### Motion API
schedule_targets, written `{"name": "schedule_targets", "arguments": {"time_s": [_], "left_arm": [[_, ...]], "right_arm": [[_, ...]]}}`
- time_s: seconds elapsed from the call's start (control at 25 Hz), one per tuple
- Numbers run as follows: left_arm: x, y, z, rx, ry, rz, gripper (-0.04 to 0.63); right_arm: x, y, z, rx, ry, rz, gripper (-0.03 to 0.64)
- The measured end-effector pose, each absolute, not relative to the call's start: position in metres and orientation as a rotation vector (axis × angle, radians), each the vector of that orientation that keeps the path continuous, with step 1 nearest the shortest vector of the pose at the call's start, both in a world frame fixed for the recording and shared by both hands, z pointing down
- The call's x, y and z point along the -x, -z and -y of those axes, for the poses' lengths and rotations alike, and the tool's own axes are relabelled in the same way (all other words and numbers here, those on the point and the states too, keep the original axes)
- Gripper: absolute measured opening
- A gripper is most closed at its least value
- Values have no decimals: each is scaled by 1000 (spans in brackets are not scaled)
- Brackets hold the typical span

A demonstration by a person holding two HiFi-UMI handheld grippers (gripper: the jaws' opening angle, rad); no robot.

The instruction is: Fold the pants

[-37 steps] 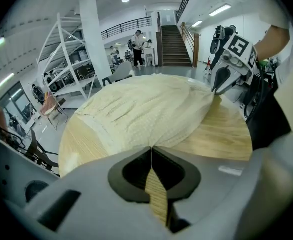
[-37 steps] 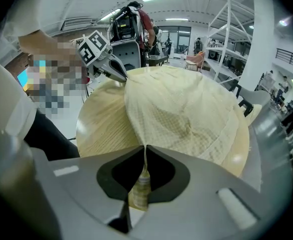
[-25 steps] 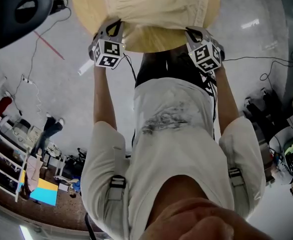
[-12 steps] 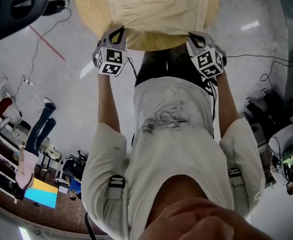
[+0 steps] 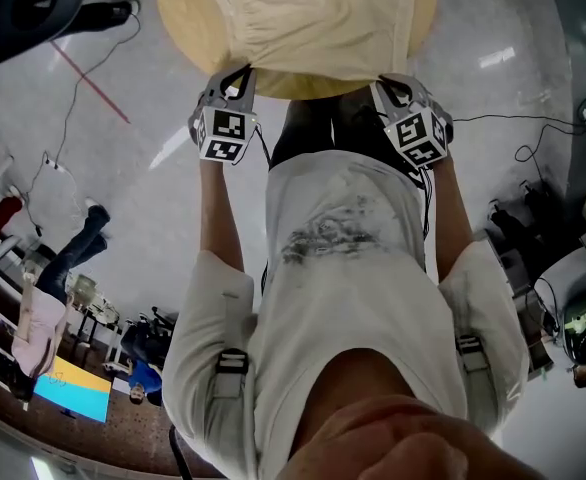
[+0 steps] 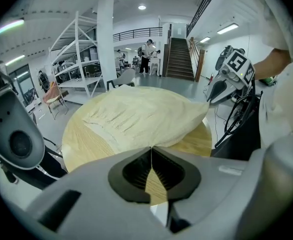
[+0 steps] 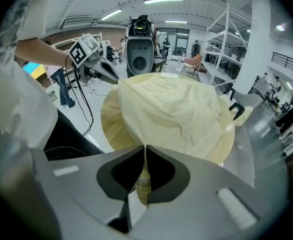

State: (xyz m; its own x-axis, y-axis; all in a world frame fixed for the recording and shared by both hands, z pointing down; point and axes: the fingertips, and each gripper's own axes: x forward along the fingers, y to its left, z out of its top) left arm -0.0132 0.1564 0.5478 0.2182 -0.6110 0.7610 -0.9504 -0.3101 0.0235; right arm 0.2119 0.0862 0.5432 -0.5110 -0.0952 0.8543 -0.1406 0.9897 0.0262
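Note:
Cream pants (image 5: 308, 18) lie spread on a round wooden table (image 5: 185, 23). Both grippers hold their near edge, which is raised off the tabletop. My left gripper (image 5: 236, 76) is shut on the left corner of that edge, and in the left gripper view the cloth (image 6: 141, 116) runs right into the closed tips (image 6: 150, 150). My right gripper (image 5: 391, 86) is shut on the right corner. In the right gripper view a fold of the pants (image 7: 174, 109) is pinched between its tips (image 7: 145, 153). Each gripper also shows in the other's view: right gripper (image 6: 221, 86), left gripper (image 7: 100, 66).
A black-and-grey machine (image 7: 139, 46) stands at the table's far side, with a black chair-like shape (image 5: 23, 3) at top left. Cables (image 5: 73, 118) trail over the grey floor. White shelving (image 6: 81, 59) and a staircase (image 6: 179, 59) stand farther off. My torso (image 5: 343, 268) is close to the table's near edge.
Both grippers have risen and drawn a little toward my body, still shut on the pants' near edge. A person in the background at left has walked on.

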Motion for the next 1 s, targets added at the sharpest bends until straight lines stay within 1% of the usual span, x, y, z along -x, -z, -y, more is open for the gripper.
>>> {"name": "schedule_targets", "arguments": {"time_s": [0.64, 1.0], "left_arm": [[8, -525, -158, -2020, -845, 1495, 15], [8, -510, -138, -1990, -809, 1553, 15]], "right_arm": [[-213, -516, -67, -212, 20, 2116, 18], [-201, -502, -23, -215, 75, 2139, 18]]}}
